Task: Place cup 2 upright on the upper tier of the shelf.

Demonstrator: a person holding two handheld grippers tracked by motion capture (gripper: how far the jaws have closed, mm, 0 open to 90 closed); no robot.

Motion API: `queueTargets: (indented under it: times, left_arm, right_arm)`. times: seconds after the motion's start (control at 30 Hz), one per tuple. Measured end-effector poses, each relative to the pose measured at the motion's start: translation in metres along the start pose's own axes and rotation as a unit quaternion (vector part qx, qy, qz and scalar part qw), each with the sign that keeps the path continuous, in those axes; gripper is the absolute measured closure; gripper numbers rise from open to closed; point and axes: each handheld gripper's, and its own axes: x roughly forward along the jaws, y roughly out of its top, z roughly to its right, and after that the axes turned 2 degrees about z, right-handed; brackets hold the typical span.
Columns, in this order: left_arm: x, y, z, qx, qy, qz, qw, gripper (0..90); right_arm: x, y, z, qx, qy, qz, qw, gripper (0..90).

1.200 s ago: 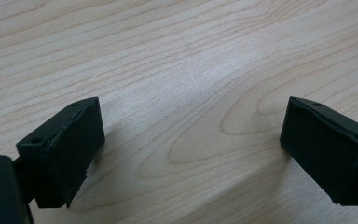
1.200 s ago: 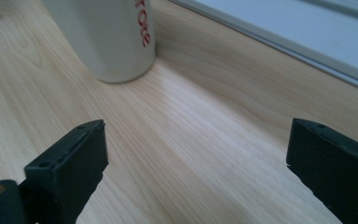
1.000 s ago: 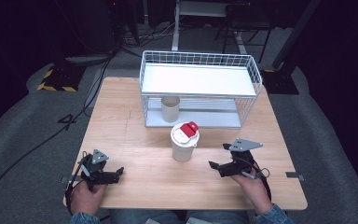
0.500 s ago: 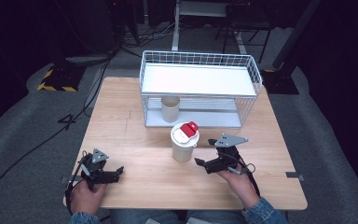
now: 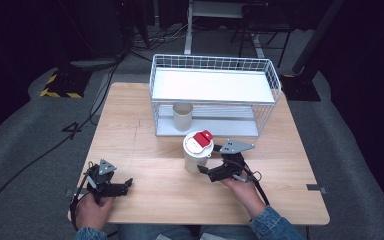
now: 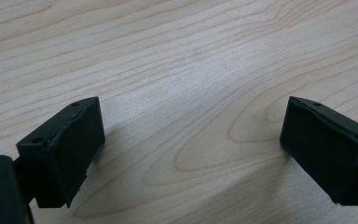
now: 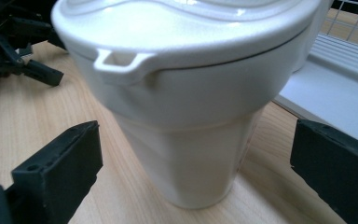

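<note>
Right gripper view, white lidded cup point(image 7: 191, 116) between spread gripper point(image 7: 196, 163) jaws

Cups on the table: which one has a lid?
The white cup between the right gripper's open jaws; it has a red-tabbed lid. The beige cup under the wire shelf is open-topped.

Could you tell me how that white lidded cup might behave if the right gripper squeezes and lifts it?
The cup tapers to a narrow base, so a push could tip it. Its smooth, glossy wall may slip between the open right gripper jaws. Likely light.
</note>
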Motion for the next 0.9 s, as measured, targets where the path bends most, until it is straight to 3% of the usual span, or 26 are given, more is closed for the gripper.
queueTargets:
  times: [0.47, 0.9]
  left_arm:
    - [0.0, 0.0, 0.0, 0.0, 0.0, 0.0, 1.0, 6.8]
    - [0.0, 0.0, 0.0, 0.0, -0.001, 0.0, 1.0, 6.8]
  right_arm:
    - [0.028, 0.003, 0.0, -0.002, 0.015, 0.029, 0.9995, 2.7]
    - [0.036, -0.002, 0.001, 0.001, 0.02, 0.041, 0.9989, 10.5]
